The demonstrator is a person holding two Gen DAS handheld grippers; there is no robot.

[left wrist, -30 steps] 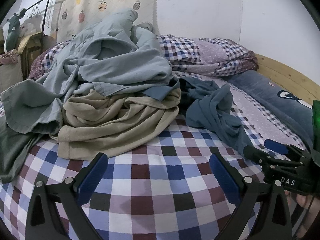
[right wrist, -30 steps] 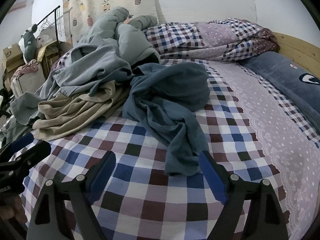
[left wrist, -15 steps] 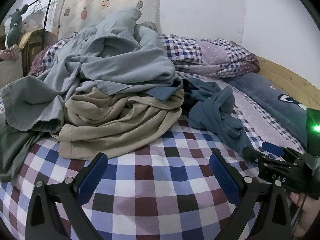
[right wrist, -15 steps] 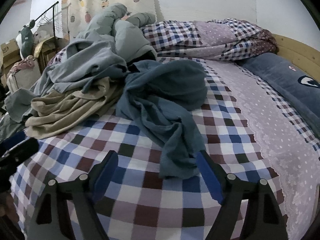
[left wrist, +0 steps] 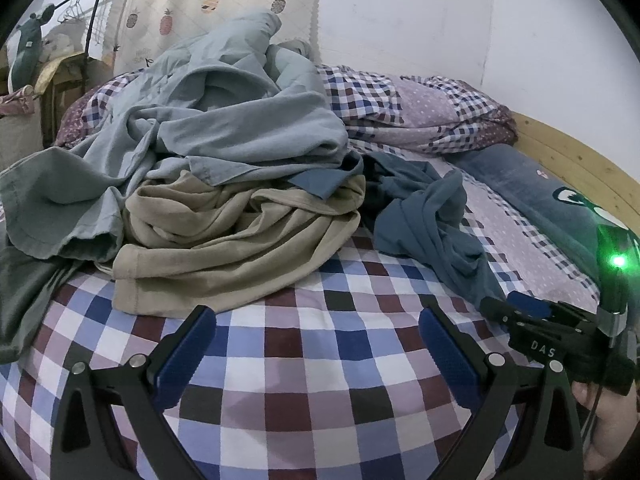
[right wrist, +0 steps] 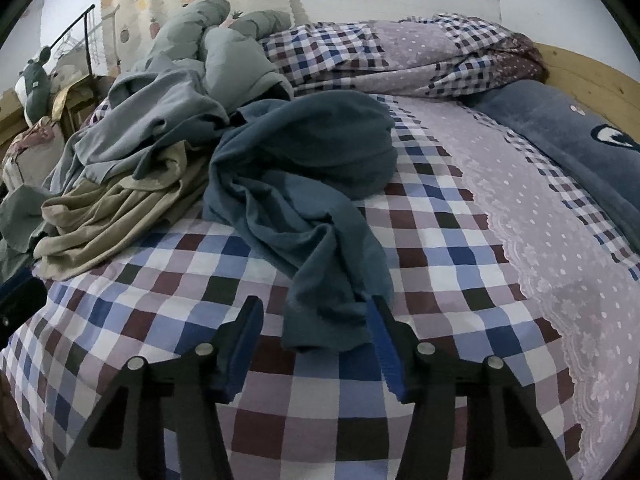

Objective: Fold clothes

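Observation:
A heap of clothes lies on the checked bed sheet (left wrist: 320, 364): a light grey-blue garment (left wrist: 224, 132) on top, a beige one (left wrist: 240, 240) under it, and a dark blue garment (right wrist: 304, 184) trailing toward me. My right gripper (right wrist: 316, 340) is open but narrowed, and the dark blue garment's near end lies between its fingers. The right finger touches the cloth's edge. In the left wrist view the right gripper (left wrist: 516, 308) sits at the dark blue garment's (left wrist: 424, 216) tip. My left gripper (left wrist: 316, 344) hovers wide open over bare sheet, just short of the beige garment.
A rolled checked quilt (right wrist: 400, 52) lies across the back of the bed. A dark blue pillow (right wrist: 568, 136) rests along the wooden bed frame (right wrist: 592, 76) on the right. A clothes rack (left wrist: 92, 12) and clutter stand beyond the bed's left side.
My right gripper has moved forward to the dark blue garment's end, and its fingers have drawn closer around it. The left gripper has barely shifted and stays wide open.

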